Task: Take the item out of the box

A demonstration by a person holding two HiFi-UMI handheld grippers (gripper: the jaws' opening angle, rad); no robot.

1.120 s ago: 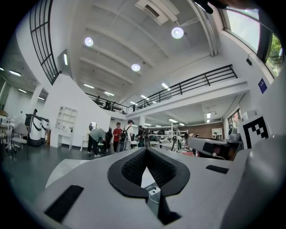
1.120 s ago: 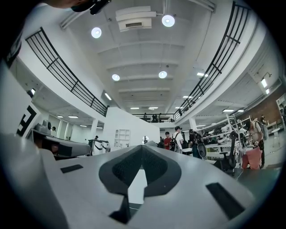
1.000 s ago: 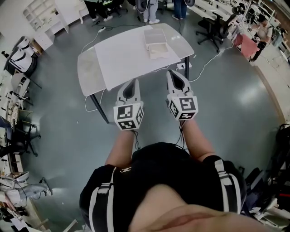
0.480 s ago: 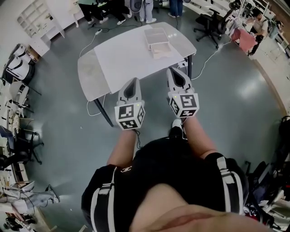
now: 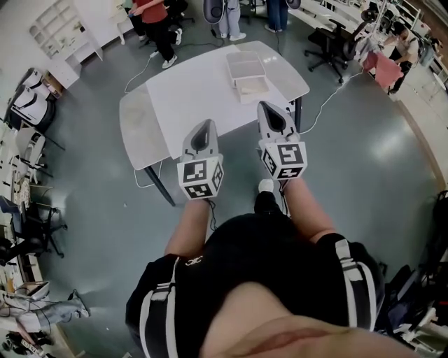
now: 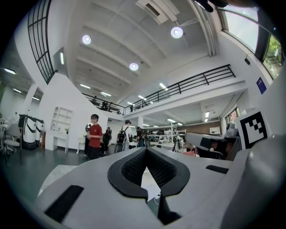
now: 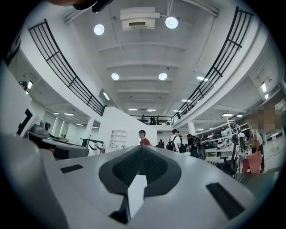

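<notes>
A shallow pale box (image 5: 244,67) lies on the far right part of the white table (image 5: 196,91), with a second pale tray-like part (image 5: 253,87) just in front of it. What is inside it cannot be made out. Both grippers are held in the air short of the table's near edge, pointing towards it. The left gripper (image 5: 206,124) is shut with nothing between its jaws, and its tips meet in the left gripper view (image 6: 146,150). The right gripper (image 5: 269,105) is likewise shut and empty, its tips together in the right gripper view (image 7: 141,146).
The table stands on a grey floor with cables (image 5: 329,94) running under it. A person in a red top (image 5: 155,21) walks beyond its far left. Office chairs (image 5: 329,42) stand at the back right, white shelves (image 5: 59,28) at the back left.
The table has come closer under the grippers and sits lower in the head view. A person in red has appeared at the back left. Both grippers stay shut.
</notes>
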